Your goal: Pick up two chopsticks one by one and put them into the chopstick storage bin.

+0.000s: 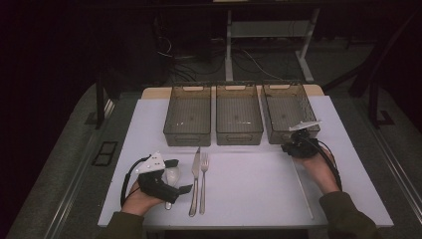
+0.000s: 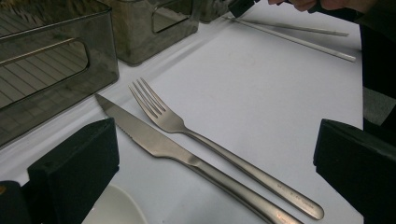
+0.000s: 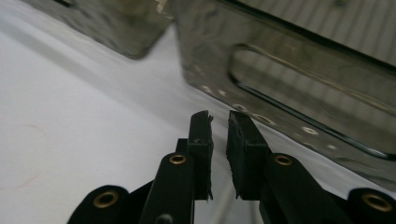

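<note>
The person stands at the near edge of a white table [image 1: 259,184], a gripper in each hand. The left gripper [image 1: 171,175] hovers low at the near left, its jaws spread wide, and between them lies a white spoon [image 1: 171,177] on the tabletop (the pads are clear of it, as far as I can see). Just to the right of the spoon a knife [image 1: 195,181] and a fork [image 1: 203,181] lie side by side, close together but apart, handles toward the person and tips toward the far side. Over on the right, the right gripper [image 1: 293,144] sits at the near end of the rightmost tray [image 1: 291,112], its jaws nearly pressed together with only a thin gap between them; I cannot tell whether anything is pinched there. A pair of white chopsticks [image 1: 302,189] runs from that gripper back toward the near edge, along the person's right forearm. Three clear smoky trays line the far side of the table, the left tray [image 1: 188,117], the middle tray [image 1: 239,117] and that right one, standing just beside one another.
</note>
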`<move>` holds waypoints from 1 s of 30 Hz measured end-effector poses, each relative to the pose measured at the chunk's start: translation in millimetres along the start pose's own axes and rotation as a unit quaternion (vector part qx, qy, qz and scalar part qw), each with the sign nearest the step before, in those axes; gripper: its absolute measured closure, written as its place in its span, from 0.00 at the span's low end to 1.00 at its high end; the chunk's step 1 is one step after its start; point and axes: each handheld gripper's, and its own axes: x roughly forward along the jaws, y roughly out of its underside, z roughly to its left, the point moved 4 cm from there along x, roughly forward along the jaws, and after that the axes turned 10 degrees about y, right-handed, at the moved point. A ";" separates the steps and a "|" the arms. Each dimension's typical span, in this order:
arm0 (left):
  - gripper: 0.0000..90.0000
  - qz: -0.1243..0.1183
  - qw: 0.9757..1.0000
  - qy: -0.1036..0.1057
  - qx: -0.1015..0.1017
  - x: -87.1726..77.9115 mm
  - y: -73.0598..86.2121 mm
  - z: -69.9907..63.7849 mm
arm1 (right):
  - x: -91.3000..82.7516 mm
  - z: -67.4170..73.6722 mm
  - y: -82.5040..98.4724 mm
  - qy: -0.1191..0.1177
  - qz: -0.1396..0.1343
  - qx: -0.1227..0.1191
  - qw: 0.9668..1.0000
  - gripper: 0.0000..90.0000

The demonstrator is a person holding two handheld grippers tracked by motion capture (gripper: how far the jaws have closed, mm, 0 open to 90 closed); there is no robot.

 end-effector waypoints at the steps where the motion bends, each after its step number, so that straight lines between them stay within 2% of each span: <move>1: 0.00 0.000 1.000 0.000 0.000 0.0 0.0 0.0 | 0.8 -2.6 0.5 0.002 0.000 0.001 1.000 0.88; 5: 0.00 0.000 1.000 0.000 0.000 0.1 0.0 0.1 | 3.1 -7.1 1.7 0.007 0.004 0.008 1.000 0.88; 9: 0.00 0.000 1.000 0.000 0.001 -0.1 0.0 0.1 | 6.5 -6.8 2.8 0.012 0.012 0.003 1.000 0.88; 12: 0.00 0.000 1.000 0.001 -0.001 0.1 0.2 0.2 | 8.5 -8.2 1.8 0.022 0.007 0.004 1.000 0.87; 16: 0.00 0.001 1.000 0.001 0.000 0.4 0.2 0.1 | 12.4 -9.9 0.6 0.021 0.007 0.005 1.000 0.88; 21: 0.00 0.000 1.000 0.001 -0.001 0.2 0.2 0.2 | 16.0 -7.5 1.7 0.027 0.012 -0.010 1.000 0.88; 30: 0.00 0.001 1.000 0.002 -0.002 0.8 0.2 -0.1 | 16.9 -2.9 0.7 0.019 0.007 -0.022 1.000 0.92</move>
